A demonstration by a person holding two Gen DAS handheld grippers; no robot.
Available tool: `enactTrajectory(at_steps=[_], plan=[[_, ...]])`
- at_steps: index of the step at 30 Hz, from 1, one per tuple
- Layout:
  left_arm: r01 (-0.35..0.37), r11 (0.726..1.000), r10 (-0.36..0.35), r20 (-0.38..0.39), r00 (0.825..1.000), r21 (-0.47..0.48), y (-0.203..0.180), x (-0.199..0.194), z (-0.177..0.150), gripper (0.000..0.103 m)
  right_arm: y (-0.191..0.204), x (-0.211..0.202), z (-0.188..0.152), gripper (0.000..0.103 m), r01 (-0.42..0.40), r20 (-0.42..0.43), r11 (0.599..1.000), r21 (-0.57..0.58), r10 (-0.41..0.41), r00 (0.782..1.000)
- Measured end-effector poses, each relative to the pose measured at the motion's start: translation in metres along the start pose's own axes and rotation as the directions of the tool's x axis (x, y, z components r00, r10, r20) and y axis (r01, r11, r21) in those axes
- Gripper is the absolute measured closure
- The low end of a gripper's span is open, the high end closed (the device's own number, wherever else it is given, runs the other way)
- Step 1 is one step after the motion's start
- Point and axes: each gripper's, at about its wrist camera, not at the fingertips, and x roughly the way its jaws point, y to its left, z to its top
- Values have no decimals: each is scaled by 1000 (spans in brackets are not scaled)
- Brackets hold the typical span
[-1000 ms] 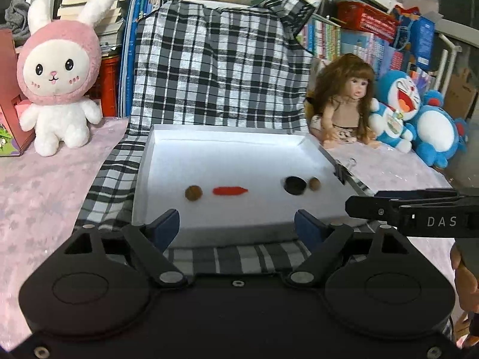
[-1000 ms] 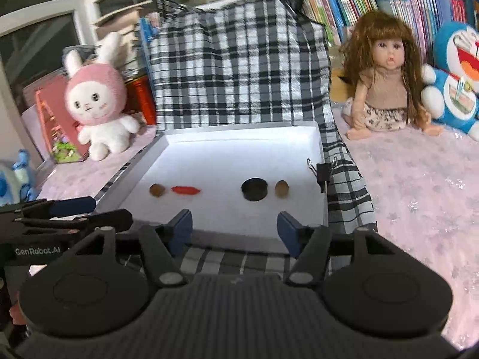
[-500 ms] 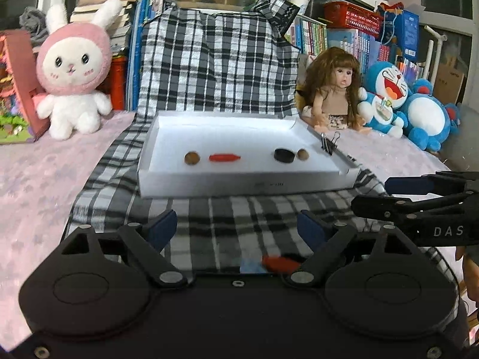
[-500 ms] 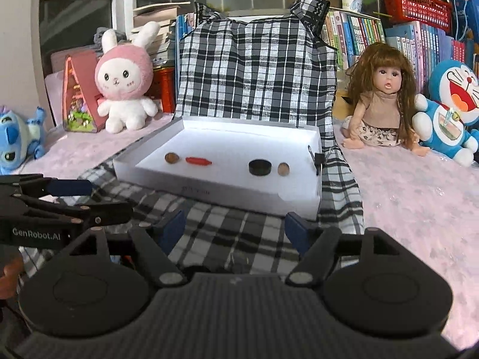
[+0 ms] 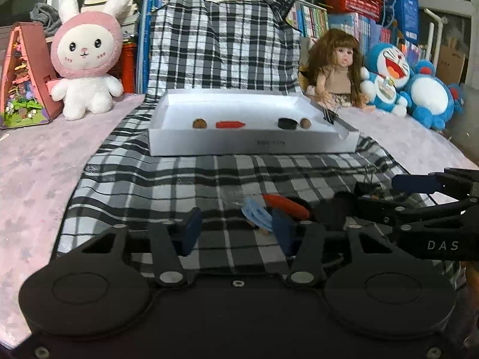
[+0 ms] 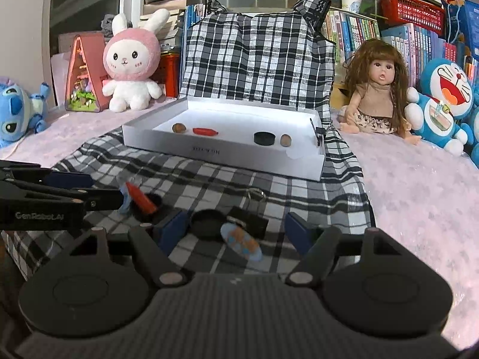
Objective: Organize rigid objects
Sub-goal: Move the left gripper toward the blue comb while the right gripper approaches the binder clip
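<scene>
Tongs of the left hand (image 5: 235, 232) hover low, spread apart, over the plaid cloth (image 5: 179, 179); a red piece (image 5: 286, 205) lies just ahead. Right tongs (image 6: 235, 233), also spread, flank a black disc (image 6: 206, 224). Beyond sits the white box (image 6: 239, 155).

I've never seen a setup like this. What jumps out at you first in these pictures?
The shallow white cardboard tray lies mid-scene on a black-and-white checked cloth, holding a row of small pieces. A pink-hooded white plush bunny sits far left, a long-haired baby doll far right. Up close, both black grippers, left and right, hang open over loose bits.
</scene>
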Motion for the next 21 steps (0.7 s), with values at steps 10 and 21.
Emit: enactTrajectory(at_steps=[10,21], plan=[[16,999,-16,13,1000,33,-16,9,1,69,1,2,-8,53,18,-32,1000,-6,-18,999],[-20,995,17,33,999,96,-19,5,-3,64,4,12,-3,56,-37,-48,999,-12,37,998]])
